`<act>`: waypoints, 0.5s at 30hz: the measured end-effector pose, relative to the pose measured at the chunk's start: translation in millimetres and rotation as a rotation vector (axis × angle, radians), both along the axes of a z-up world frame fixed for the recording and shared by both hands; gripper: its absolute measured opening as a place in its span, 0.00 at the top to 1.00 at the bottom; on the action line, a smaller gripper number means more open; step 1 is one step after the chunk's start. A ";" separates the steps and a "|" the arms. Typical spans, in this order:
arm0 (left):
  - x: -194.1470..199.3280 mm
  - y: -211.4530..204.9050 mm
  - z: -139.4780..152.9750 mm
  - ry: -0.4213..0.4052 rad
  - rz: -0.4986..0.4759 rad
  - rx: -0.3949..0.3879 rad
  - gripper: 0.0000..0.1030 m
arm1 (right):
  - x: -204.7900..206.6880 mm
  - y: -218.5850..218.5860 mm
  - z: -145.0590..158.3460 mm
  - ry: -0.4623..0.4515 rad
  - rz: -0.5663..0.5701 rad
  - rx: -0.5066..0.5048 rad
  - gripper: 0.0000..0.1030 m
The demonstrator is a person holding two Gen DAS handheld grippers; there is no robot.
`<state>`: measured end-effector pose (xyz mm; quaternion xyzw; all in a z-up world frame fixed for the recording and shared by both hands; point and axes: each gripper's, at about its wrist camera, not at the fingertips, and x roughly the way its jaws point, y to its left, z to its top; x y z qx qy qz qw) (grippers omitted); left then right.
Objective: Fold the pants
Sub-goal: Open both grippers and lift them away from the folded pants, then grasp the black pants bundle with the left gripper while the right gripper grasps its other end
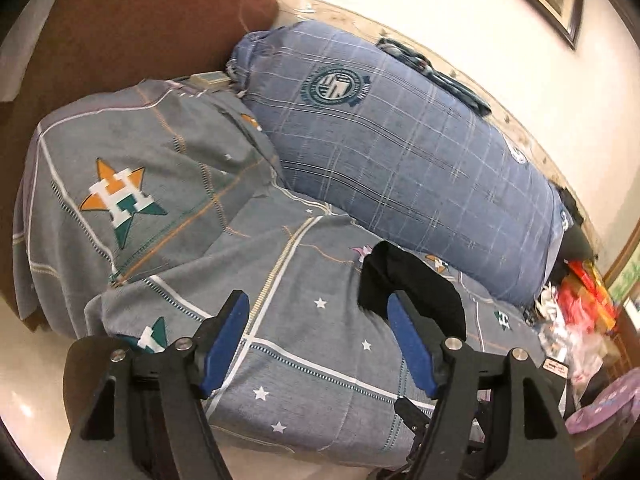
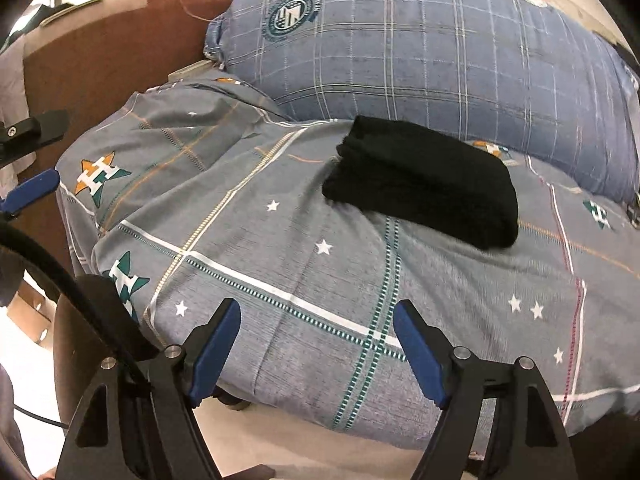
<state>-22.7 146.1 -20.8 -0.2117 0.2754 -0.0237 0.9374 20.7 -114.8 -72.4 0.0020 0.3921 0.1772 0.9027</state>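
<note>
The black pants lie folded into a compact bundle on the grey patterned bedsheet, near the blue pillow. In the left wrist view the pants show partly behind the right finger. My left gripper is open and empty, held above the sheet just left of the bundle. My right gripper is open and empty, near the bed's front edge, well short of the pants. The left gripper's blue finger shows at the left edge of the right wrist view.
A large blue plaid pillow lies along the wall side. A grey star-logo pillow rests against the brown headboard. Cluttered packets and bags sit at the right. Pale floor lies below the bed edge.
</note>
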 end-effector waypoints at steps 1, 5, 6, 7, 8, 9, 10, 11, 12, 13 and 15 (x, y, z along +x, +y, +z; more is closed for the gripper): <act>0.0 1.6 -0.8 0.000 0.004 -0.004 0.31 | 0.0 2.1 0.2 0.002 0.005 -0.006 0.19; 6.8 -0.4 -6.0 0.010 -0.004 -0.009 0.31 | 2.0 3.8 -4.8 0.021 0.023 -0.016 0.19; 10.2 -3.6 -8.4 0.017 -0.014 -0.009 0.31 | 3.0 2.6 -6.5 0.027 0.022 -0.015 0.19; 13.6 -6.3 -10.7 0.025 -0.024 -0.007 0.31 | 3.9 1.1 -7.4 0.032 0.020 -0.013 0.19; 17.9 -10.2 -13.6 0.034 -0.037 -0.006 0.31 | 4.5 -1.1 -7.8 0.034 0.013 -0.007 0.19; 22.9 -15.2 -16.9 0.045 -0.052 -0.007 0.31 | 5.2 -4.3 -7.8 0.037 0.005 0.000 0.19; 28.6 -20.6 -20.2 0.055 -0.067 -0.011 0.31 | 6.7 -9.9 -7.3 0.040 -0.010 0.011 0.19; 33.7 -26.1 -23.2 0.068 -0.079 -0.015 0.31 | 8.0 -14.6 -6.3 0.043 -0.021 0.021 0.19; 38.2 -30.3 -25.3 0.083 -0.089 -0.016 0.31 | 9.7 -19.9 -4.8 0.049 -0.030 0.034 0.19; 42.4 -35.5 -27.6 0.104 -0.101 -0.017 0.31 | 12.8 -26.7 -1.6 0.062 -0.042 0.056 0.19; 51.0 -47.5 -31.5 0.144 -0.143 -0.020 0.31 | 20.7 -44.9 9.7 0.083 -0.068 0.134 0.19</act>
